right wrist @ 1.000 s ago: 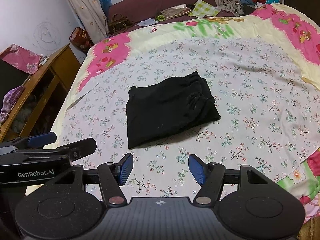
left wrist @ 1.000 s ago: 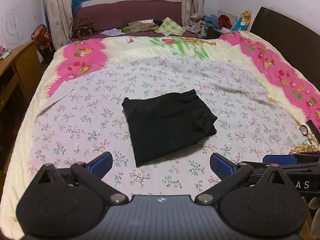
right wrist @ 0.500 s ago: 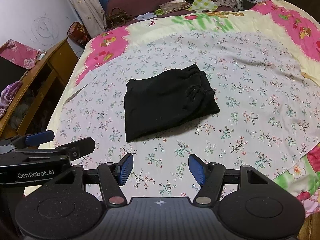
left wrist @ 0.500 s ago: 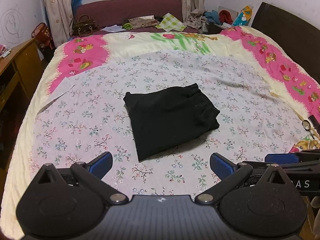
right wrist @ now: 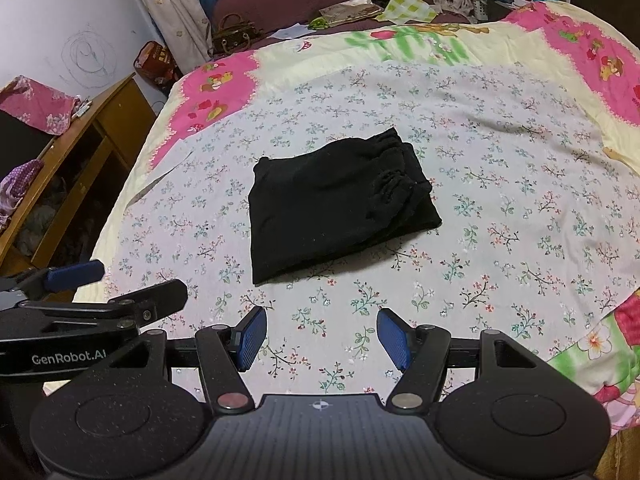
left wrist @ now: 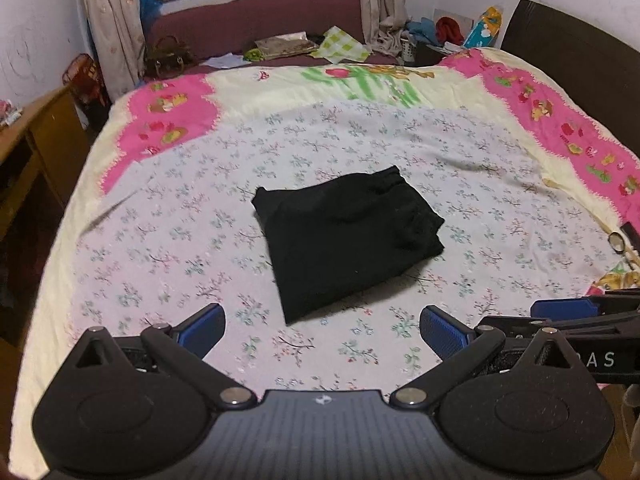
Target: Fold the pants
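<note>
From the left wrist camera, the black pants (left wrist: 348, 236) lie folded into a compact rectangle at the middle of the bed (left wrist: 168, 216), on the flowered sheet. The left gripper (left wrist: 322, 326) hangs over the near edge with its blue fingers (left wrist: 202, 326) spread wide and nothing between them, well apart from the pants. The other tool's finger pokes in at the near right.

From the right wrist camera, the pants (right wrist: 336, 204) sit ahead, gathered waistband on the far right side. The right gripper (right wrist: 320, 338) has its fingers (right wrist: 394, 338) partly open and empty, near the bed's near edge. A wooden cabinet (right wrist: 80, 152) stands left.
</note>
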